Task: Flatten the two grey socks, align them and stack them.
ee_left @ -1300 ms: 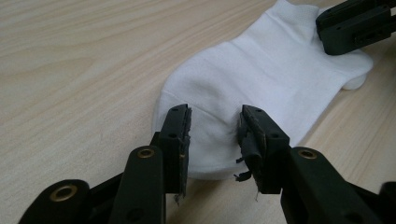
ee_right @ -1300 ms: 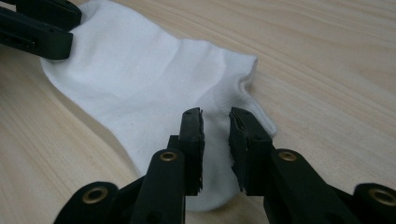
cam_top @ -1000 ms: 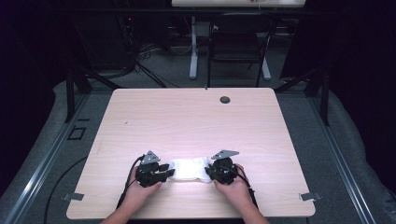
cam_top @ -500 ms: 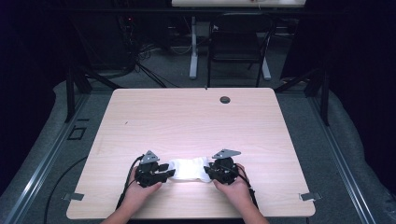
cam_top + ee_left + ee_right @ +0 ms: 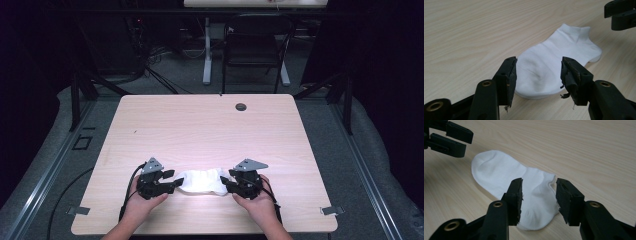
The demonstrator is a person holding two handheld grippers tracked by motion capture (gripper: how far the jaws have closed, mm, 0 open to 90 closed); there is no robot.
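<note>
My black two-jaw left gripper [image 5: 172, 184] & right gripper [image 5: 226, 184]: both low, tips facing inward, jaws spread apart.

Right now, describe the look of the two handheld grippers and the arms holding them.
Both the left gripper and the right gripper are black, blocky tools, each topped by a grey three-cornered plate. Their jaws are flat black bars with brass-coloured pivot rivets; the pads look frayed at the edges. Black cables trail back along the forearms, which are bare, with no sleeves showing.
</note>
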